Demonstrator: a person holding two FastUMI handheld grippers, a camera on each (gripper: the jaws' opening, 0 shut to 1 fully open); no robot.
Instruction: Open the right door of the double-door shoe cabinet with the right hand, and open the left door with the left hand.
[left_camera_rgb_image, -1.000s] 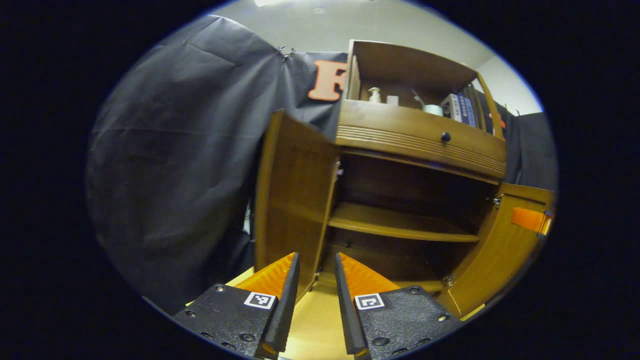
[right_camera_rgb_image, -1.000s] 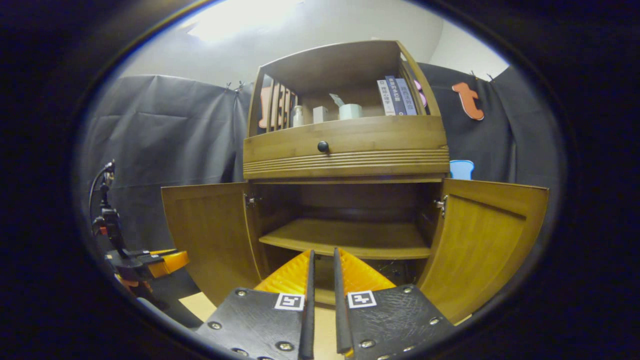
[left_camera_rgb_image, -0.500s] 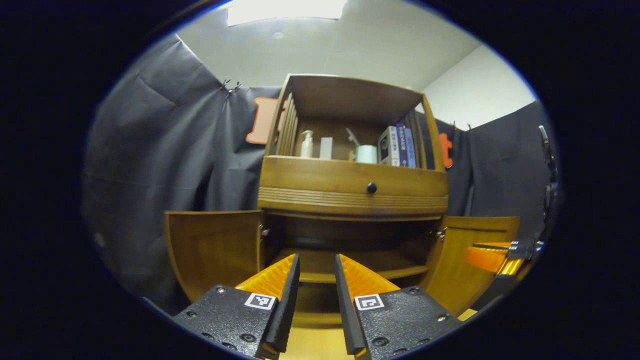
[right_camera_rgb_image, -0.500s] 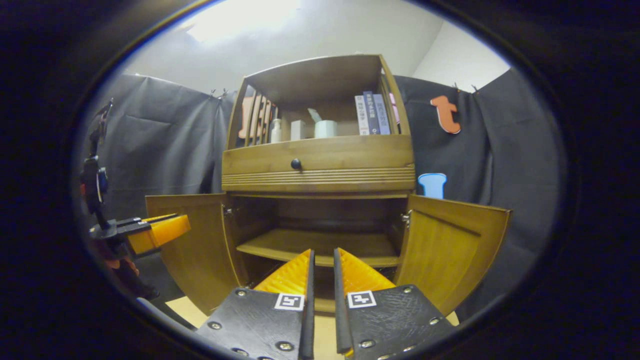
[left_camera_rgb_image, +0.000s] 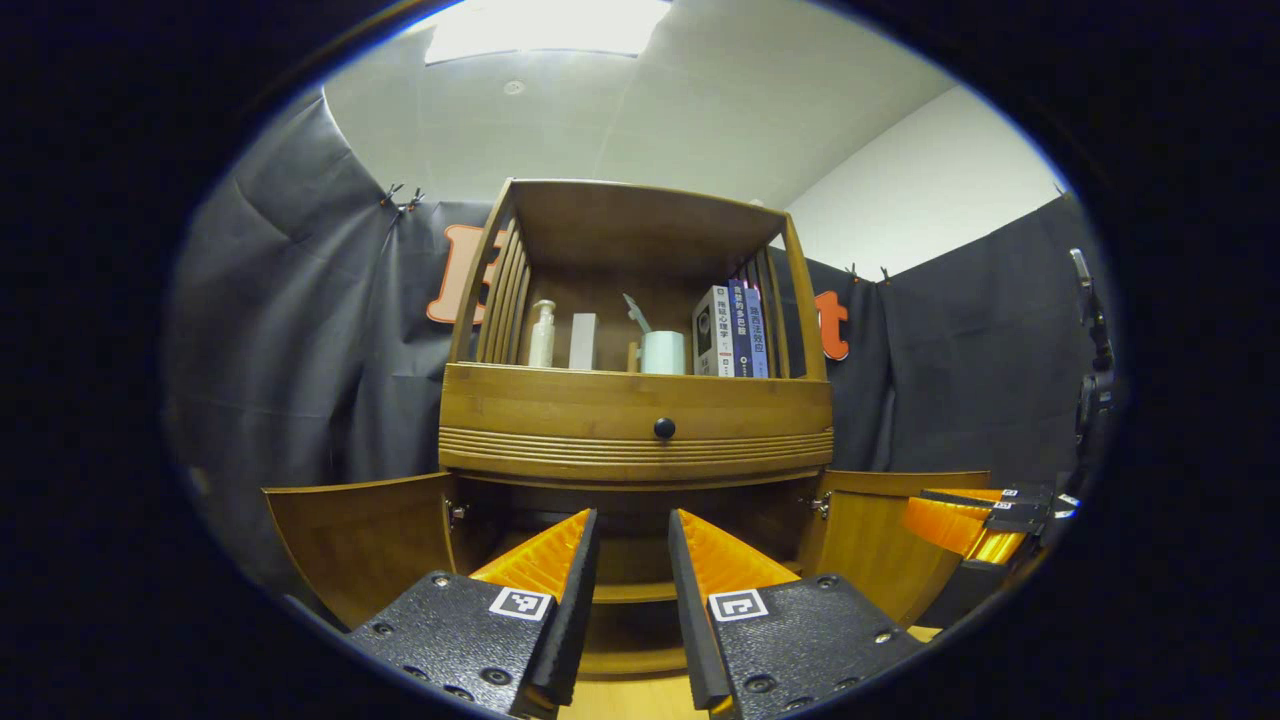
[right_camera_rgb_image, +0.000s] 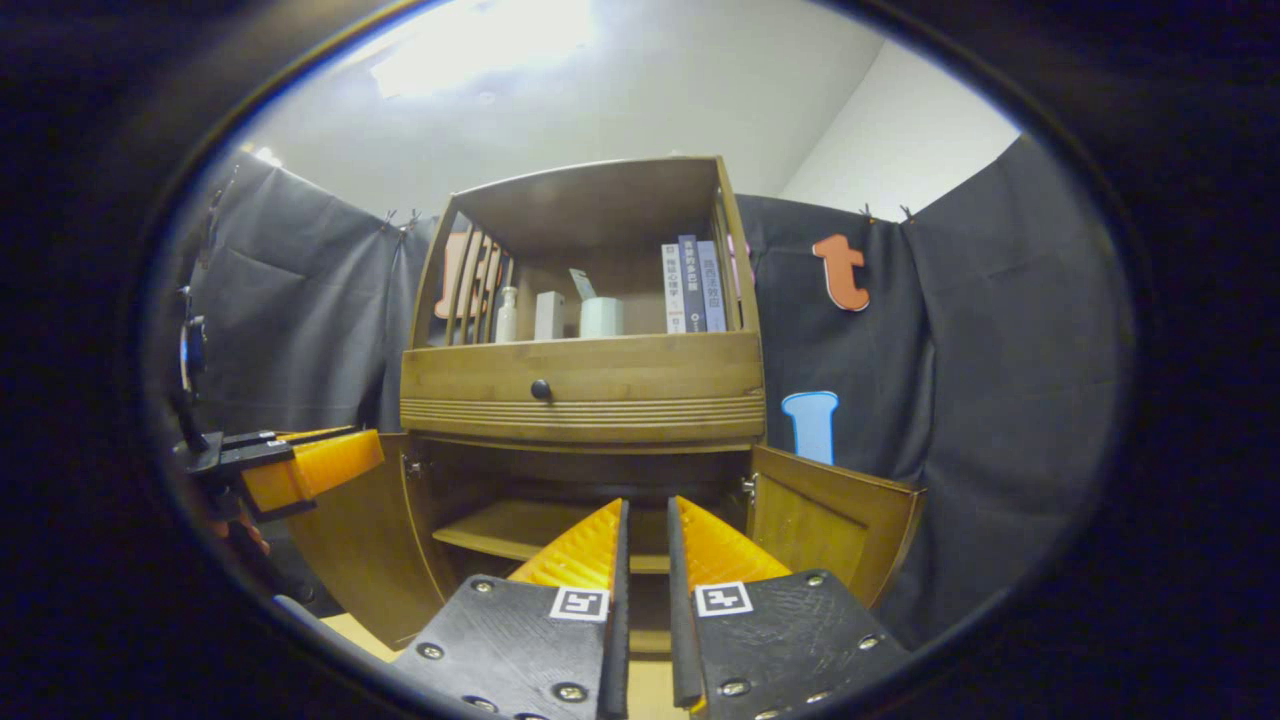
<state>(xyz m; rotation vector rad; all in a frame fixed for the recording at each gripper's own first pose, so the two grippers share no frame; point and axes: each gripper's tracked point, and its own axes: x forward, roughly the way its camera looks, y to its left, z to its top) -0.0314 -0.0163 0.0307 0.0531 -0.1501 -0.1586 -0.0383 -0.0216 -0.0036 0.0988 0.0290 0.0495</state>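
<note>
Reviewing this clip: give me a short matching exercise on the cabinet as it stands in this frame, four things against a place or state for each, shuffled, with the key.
Things:
1. left door
2. drawer
3. books
4. right door

Place or state:
A. standing upright at the right end of the open top shelf
B. swung open at the cabinet's left side
C. shut, with a dark round knob on its front
D. swung open at the cabinet's right side

Pairs: 1-B, 2-C, 3-A, 4-D
</note>
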